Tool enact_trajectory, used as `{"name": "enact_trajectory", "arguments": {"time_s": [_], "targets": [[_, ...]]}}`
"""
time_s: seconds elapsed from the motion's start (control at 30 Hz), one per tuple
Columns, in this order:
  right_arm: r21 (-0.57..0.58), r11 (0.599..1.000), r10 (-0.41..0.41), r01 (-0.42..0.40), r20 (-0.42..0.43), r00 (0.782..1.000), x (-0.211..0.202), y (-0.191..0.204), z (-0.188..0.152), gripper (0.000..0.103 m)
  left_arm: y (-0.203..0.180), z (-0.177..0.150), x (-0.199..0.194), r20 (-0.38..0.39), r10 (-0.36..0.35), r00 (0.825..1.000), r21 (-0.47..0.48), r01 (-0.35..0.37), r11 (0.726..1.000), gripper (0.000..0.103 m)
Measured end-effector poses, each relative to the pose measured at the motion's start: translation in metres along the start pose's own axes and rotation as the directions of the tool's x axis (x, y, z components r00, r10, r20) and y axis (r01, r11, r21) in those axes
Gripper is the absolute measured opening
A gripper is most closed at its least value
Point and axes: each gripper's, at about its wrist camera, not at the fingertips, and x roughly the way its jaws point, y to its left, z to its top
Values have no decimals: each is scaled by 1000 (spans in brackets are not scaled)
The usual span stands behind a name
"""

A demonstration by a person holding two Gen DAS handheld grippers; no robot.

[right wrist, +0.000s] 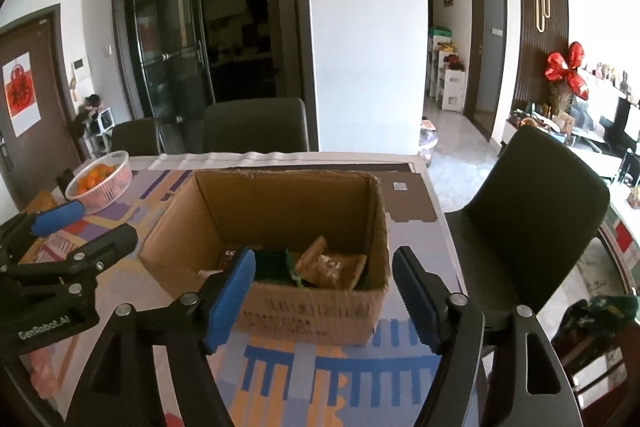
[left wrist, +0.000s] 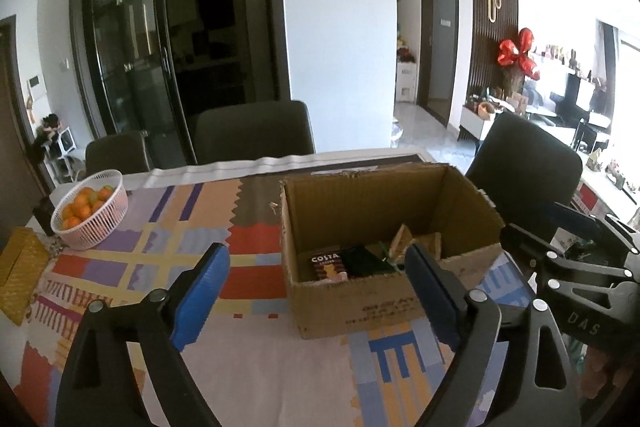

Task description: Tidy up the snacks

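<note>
We are holding the left claw and the right claw with jaws apart and empty, just short of the cardboard box. Ahead of both claws, several snack packets are already lying inside it. We are seeing no loose snacks on the tablecloth nearby; the sorting looks largely finished.

Strong daylight pours in from the right, bleaching that side white; the glass doors stay dark, edges bow, the box looks slightly soft.
</note>
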Motion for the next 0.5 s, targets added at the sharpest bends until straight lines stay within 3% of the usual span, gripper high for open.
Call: {"name": "enact_trajectory", "arguments": {"time_s": [0.5], "targets": [[-11,999,-35,37,102,994,-82,9,-40,84,-2,-46,-76,90,6,996,-20,-4,1000,100]]}}
